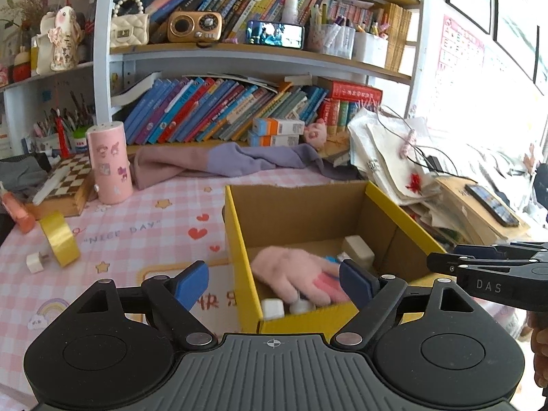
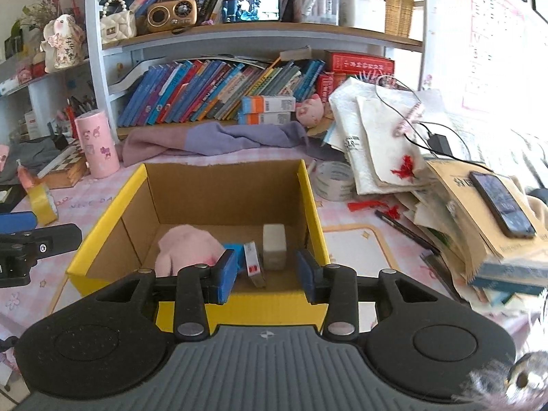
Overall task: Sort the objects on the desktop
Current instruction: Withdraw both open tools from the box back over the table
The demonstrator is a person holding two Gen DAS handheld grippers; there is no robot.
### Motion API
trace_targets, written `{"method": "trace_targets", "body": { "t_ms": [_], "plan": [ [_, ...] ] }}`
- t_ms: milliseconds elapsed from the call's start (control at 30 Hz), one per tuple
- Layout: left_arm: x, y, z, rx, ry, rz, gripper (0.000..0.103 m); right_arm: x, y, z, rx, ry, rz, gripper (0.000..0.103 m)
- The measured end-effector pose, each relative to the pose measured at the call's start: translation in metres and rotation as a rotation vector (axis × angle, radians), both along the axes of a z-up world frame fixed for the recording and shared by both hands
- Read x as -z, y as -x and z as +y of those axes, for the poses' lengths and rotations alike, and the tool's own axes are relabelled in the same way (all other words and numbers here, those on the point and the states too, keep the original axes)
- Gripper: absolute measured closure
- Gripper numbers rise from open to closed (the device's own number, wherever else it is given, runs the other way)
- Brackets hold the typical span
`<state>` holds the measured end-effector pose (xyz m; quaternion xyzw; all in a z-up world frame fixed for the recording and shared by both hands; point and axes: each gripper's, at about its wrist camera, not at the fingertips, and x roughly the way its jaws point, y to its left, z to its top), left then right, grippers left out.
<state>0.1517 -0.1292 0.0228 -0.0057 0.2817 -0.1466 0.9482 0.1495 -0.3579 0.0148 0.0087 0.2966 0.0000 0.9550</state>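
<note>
A yellow-edged cardboard box (image 1: 239,236) (image 2: 311,202) stands on the pink checked tablecloth. Inside it lie a pink fluffy glove (image 1: 291,270) (image 2: 186,246), a white block (image 1: 358,250) (image 2: 274,246), a small red-and-white box (image 2: 253,263) and small white pieces (image 1: 272,308). My left gripper (image 1: 274,284) is open and empty above the box's near left corner. My right gripper (image 2: 267,274) is open and empty over the box's near edge; it also shows at the right of the left wrist view (image 1: 486,263). A yellow tape roll (image 1: 60,239) (image 2: 42,202) and a white plug (image 1: 36,262) lie on the cloth at left.
A pink cylinder (image 1: 109,162) and a chessboard box (image 1: 66,185) stand at back left. A purple-pink cloth (image 1: 226,161) lies before the bookshelf. A clear tape roll (image 2: 334,179), a pen (image 2: 404,229) and a pile of papers and books with a phone (image 2: 503,205) crowd the right.
</note>
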Motion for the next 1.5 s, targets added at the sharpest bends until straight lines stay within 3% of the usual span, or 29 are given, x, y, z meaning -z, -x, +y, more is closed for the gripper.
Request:
{"method": "trace_targets", "body": {
  "t_ms": [800, 1033, 1500],
  "plan": [
    [0.025, 0.072, 0.084, 0.156, -0.079, 0.063, 0.017, 0.030, 0.108, 0.107, 0.139, -0.012, 0.080, 0.066],
    [0.035, 0.087, 0.113, 0.180, -0.097, 0.101, 0.017, 0.041, 0.128, 0.135, 0.172, -0.059, 0.124, 0.065],
    [0.048, 0.104, 0.155, 0.188, -0.124, 0.169, 0.017, 0.060, 0.141, 0.195, 0.090, -0.093, 0.232, 0.060]
  ]
}}
